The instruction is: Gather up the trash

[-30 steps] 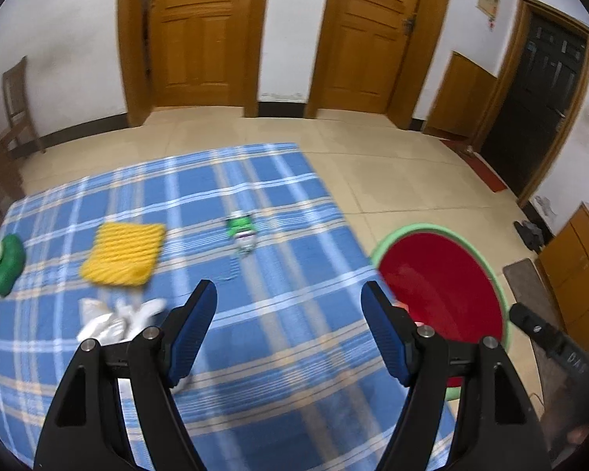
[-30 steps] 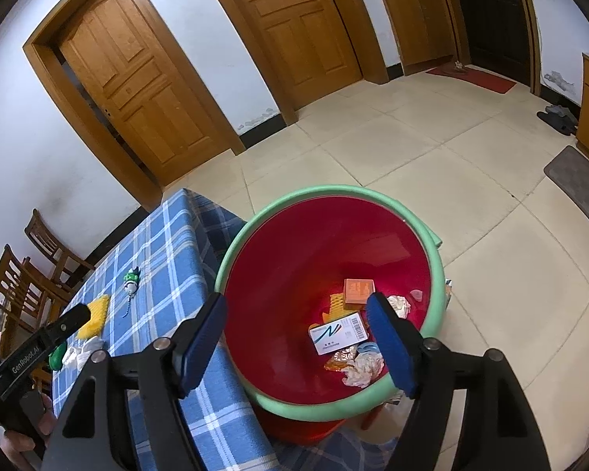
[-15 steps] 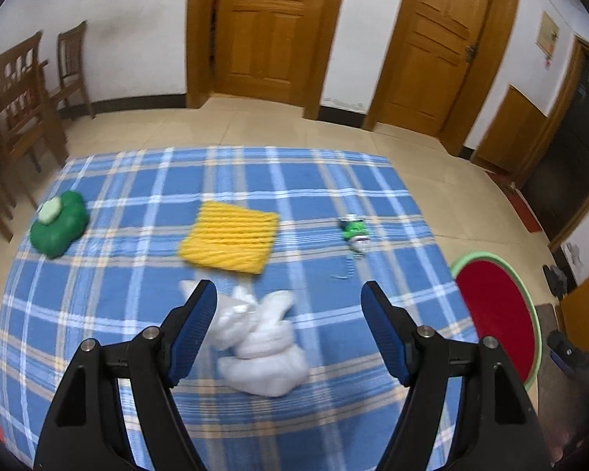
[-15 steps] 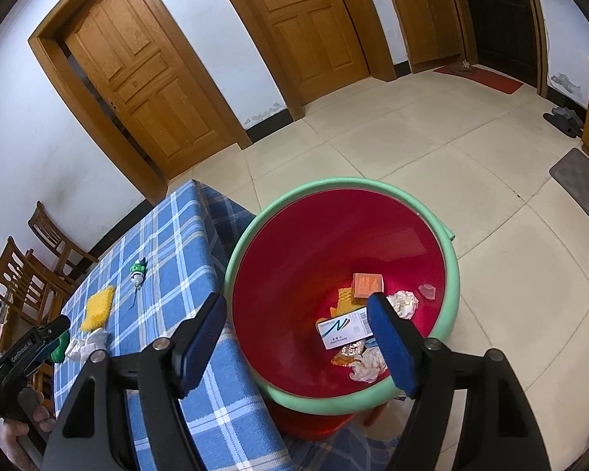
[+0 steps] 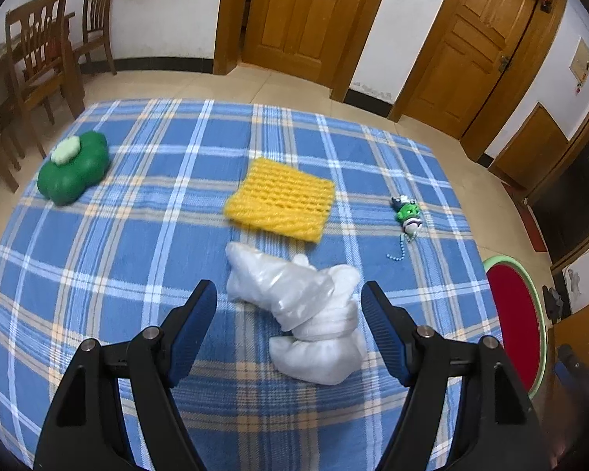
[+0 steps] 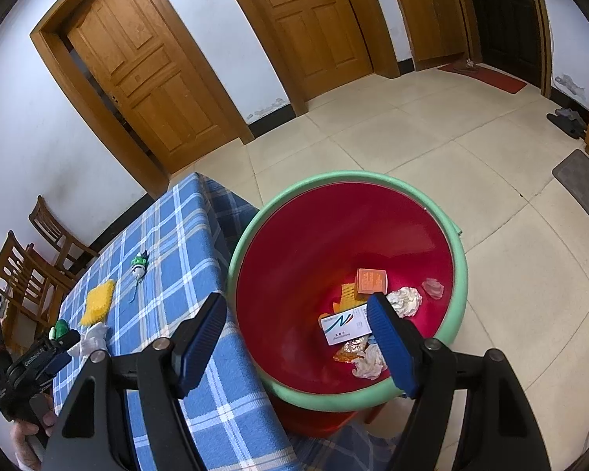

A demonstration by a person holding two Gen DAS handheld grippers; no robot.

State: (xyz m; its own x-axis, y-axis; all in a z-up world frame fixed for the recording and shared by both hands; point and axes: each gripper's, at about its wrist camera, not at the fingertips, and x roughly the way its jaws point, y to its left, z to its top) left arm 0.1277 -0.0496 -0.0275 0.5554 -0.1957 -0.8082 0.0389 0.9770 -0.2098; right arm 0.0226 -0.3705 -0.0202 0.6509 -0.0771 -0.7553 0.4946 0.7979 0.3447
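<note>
Here, in the left wrist view, the left gripper [image 5: 288, 314] hangs with its jaws spread wide and empty above a crumpled white plastic bag [image 5: 302, 314] lying near the front edge of the blue checked tablecloth [image 5: 117, 255]. A yellow knitted square [image 5: 280, 200] sits mid-cloth, a green toy [image 5: 74, 167] toward the left edge, a small green keychain [image 5: 407, 216] toward the right edge. In the right wrist view, the right gripper [image 6: 296, 341] is also spread and empty above the red bin [image 6: 314, 255], which stands just beside the table's corner and holds a white box [image 6: 343, 325], an orange box [image 6: 371, 280] and crumpled paper [image 6: 404, 300].
</note>
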